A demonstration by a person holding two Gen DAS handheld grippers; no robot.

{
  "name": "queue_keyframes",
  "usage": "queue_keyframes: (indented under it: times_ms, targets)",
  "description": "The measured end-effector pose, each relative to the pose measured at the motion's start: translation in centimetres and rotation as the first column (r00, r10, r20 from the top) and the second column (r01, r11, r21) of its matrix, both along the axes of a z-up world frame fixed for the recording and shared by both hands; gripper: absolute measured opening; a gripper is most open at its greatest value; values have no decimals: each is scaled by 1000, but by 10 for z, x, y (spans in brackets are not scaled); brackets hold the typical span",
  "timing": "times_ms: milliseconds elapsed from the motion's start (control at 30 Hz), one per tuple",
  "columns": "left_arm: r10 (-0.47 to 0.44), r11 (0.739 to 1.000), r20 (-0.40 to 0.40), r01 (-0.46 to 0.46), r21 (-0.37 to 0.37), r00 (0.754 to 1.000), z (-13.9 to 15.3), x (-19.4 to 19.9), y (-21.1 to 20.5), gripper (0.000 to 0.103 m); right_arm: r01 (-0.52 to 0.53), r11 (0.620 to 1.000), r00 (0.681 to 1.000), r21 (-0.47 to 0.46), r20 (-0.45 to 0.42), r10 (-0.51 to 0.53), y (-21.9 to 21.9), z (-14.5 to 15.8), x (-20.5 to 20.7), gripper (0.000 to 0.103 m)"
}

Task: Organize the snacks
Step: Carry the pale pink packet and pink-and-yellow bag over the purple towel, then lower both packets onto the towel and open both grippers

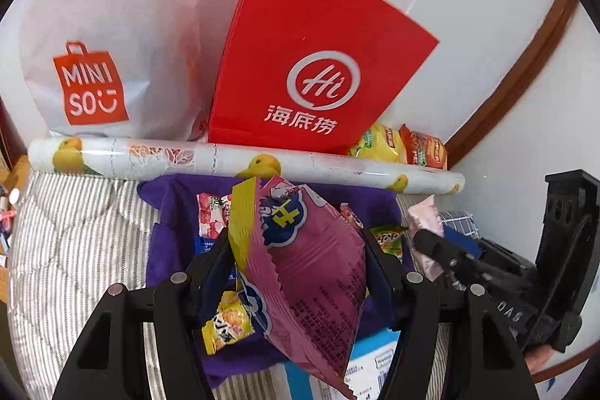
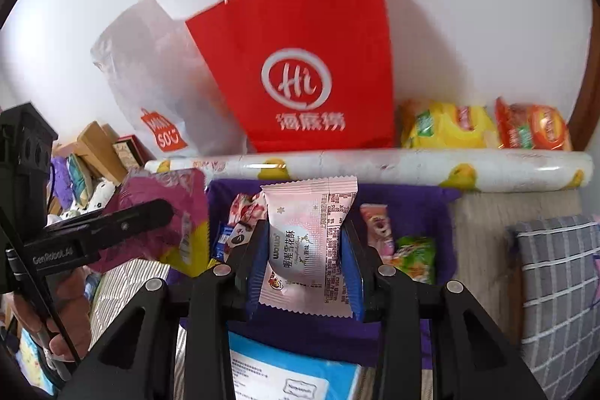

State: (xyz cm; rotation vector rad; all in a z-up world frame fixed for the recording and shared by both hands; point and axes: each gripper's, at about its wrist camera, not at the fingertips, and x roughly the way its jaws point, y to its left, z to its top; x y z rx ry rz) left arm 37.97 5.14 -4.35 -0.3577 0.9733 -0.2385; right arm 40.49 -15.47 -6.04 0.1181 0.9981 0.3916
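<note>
My left gripper (image 1: 296, 246) is shut on a large pink and yellow snack bag (image 1: 300, 257), held above a purple cloth (image 1: 172, 250). My right gripper (image 2: 305, 246) is shut on a pale pink snowflake-crisp packet (image 2: 303, 246) above the same purple cloth (image 2: 412, 205). Small snack packets lie on the cloth: a red-white one (image 2: 245, 208), a pink one (image 2: 377, 225), a green one (image 2: 416, 255), a yellow one (image 1: 225, 325). A red paper bag (image 2: 300, 62) stands behind, against the wall. The left gripper with its pink bag (image 2: 165, 208) shows at the left of the right wrist view.
A white Miniso bag (image 1: 93, 62) stands left of the red bag. A rolled lemon-print sheet (image 1: 225, 160) lies along the cloth's far edge. Yellow and orange packs (image 2: 487, 126) sit behind it at right. A blue box (image 2: 292, 373) lies near me. A grey checked cushion (image 2: 558, 287) is at right.
</note>
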Motion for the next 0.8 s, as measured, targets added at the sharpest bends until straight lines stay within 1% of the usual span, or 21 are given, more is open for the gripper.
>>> queue_keyframes:
  times_ms: [133, 233, 300, 433, 533, 633, 800]
  targets:
    - [7, 1000, -6, -7, 10, 1000, -4, 14, 0, 63, -6, 1000, 1000, -9, -22, 5, 5, -12, 16, 37]
    - [18, 1000, -2, -18, 12, 1000, -6, 25, 1, 63, -1, 1000, 1000, -13, -11, 1, 4, -16, 24, 37]
    - [28, 1000, -4, -28, 8, 1000, -10, 33, 3, 63, 8, 1000, 1000, -18, -16, -9, 0, -24, 28, 37]
    - [37, 999, -8, -37, 2, 999, -25, 49, 4, 63, 11, 1000, 996, -29, -85, -13, -8, -44, 42, 37]
    - [35, 999, -24, -35, 14, 999, -36, 56, 3, 63, 3, 999, 996, -45, -93, -7, -11, -51, 45, 37]
    - [36, 999, -35, -37, -12, 999, -44, 58, 5, 63, -7, 998, 993, -61, -117, 0, -10, -61, 49, 37]
    - [42, 999, -66, -43, -18, 997, -58, 65, 7, 63, -15, 997, 988, -74, -157, 3, -7, -78, 55, 37]
